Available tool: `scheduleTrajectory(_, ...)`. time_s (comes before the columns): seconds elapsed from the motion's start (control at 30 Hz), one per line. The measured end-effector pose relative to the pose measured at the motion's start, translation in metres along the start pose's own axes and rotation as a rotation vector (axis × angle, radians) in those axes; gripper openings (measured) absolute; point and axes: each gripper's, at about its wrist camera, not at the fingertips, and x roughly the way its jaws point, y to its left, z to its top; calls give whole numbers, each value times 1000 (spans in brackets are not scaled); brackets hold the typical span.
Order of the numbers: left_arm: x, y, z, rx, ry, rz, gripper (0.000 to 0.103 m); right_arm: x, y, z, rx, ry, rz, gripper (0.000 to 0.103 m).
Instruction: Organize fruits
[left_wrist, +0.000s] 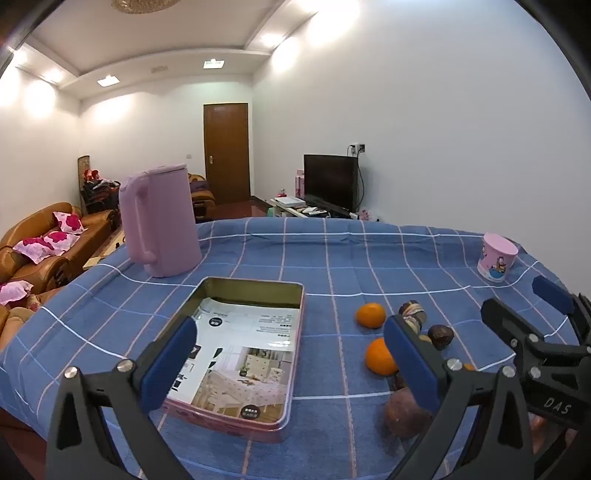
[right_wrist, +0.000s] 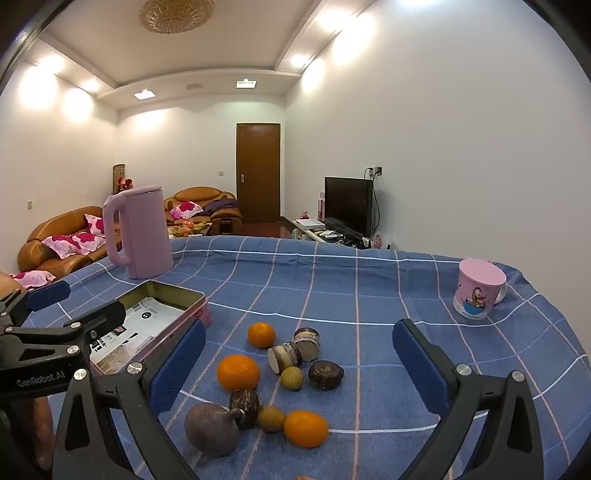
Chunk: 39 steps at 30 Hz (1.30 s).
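Observation:
Several fruits lie loose on the blue checked cloth: three oranges (right_wrist: 238, 372), two small yellow-green fruits (right_wrist: 291, 377), several dark brown ones (right_wrist: 325, 374) and a larger purple-brown one (right_wrist: 212, 428). My right gripper (right_wrist: 299, 365) hovers wide open above this pile, touching none of it. To the left stands an open pink tin (right_wrist: 173, 295) lined with a printed leaflet and holding no fruit. My left gripper (left_wrist: 291, 363) is open over the tin's (left_wrist: 255, 282) near end, with the oranges (left_wrist: 370, 315) to its right.
A pink kettle (right_wrist: 138, 236) stands at the back left of the table behind the tin. A pink cartoon cup (right_wrist: 478, 291) stands upside down at the far right edge. Sofas, a door and a television lie beyond the table.

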Motion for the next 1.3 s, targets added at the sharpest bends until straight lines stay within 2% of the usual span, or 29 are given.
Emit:
scheduleTrajectory(0.23,3,7,2,-9,-1,-2,103,3,-2,1,5,-7,4,102)
scheduleTrajectory(0.4,-1,-4,-4,26,-13,5,103,-1,-5,-4,5,-7,5,102)
scheduleTrajectory(1.3,-2,-7,-5,36,-11,10,103,-7,-8,-6,39,-19,6,102)
